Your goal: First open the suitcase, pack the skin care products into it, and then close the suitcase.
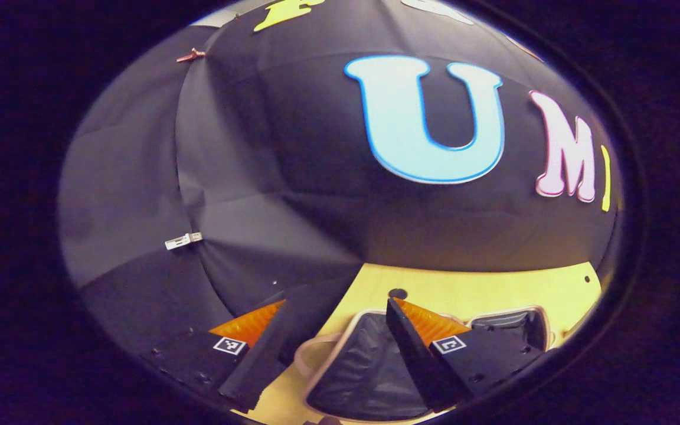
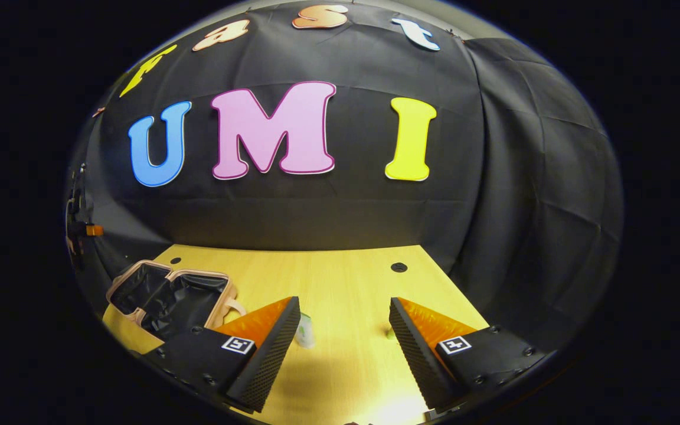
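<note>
The suitcase [image 1: 369, 372] lies open on the wooden table, its pale pink rim framing a black lining. Its second half [image 1: 511, 321] lies to the right. My left gripper [image 1: 356, 295] hovers open above the near half, nothing between its fingers. In the right gripper view the open suitcase [image 2: 169, 295] lies at the left of the table. A small pale bottle [image 2: 304, 332] stands just beside the inner face of the left finger of my right gripper [image 2: 343, 302], which is open and empty. A tiny green item [image 2: 388, 334] peeks out by its other finger.
The light wooden table [image 2: 346, 277] has round holes [image 2: 399, 267] near its far edge. Black cloth walls close the booth behind and at the sides. A clip [image 1: 183, 240] hangs on the cloth at the left.
</note>
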The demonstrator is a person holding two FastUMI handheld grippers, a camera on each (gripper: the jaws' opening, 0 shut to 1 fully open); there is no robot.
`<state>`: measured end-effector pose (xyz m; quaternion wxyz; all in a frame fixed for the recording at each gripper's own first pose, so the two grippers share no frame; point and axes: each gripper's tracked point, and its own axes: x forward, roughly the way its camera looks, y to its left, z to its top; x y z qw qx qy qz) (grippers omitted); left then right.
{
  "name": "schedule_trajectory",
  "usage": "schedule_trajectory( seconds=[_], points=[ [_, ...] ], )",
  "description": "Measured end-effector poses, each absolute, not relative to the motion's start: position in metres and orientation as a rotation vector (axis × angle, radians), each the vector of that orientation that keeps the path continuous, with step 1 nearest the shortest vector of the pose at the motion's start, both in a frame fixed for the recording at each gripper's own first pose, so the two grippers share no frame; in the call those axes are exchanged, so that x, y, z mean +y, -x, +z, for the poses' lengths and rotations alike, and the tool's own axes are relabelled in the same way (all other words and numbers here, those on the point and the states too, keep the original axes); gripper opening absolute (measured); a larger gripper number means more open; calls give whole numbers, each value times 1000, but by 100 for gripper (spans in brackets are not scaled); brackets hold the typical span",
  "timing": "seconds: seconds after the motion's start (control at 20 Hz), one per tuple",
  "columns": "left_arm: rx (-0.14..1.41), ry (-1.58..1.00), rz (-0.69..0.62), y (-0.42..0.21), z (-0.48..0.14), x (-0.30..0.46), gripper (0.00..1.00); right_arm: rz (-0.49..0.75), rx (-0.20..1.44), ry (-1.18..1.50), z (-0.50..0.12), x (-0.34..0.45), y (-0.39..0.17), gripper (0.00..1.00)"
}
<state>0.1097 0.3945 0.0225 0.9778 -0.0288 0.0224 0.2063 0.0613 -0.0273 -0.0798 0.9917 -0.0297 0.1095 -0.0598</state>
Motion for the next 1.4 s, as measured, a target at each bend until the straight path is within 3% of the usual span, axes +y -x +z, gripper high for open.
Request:
schedule_trajectory(
  seconds=[0.45,0.8,1.0,1.4],
  points=[
    [67,162,9,-106,-28,60,98,-89,268,10,-94,-61,-71,96],
    [135,171,-250,-139,-100,-126,96,-48,325,-15,-133,-96,-90,97],
    [212,93,-297,-184,-157,-172,96,-40,369,-10,-171,-117,-107,98],
    [295,18,-232,-271,-218,-201,96,-19,465,-42,-235,-138,-141,98]
  ],
)
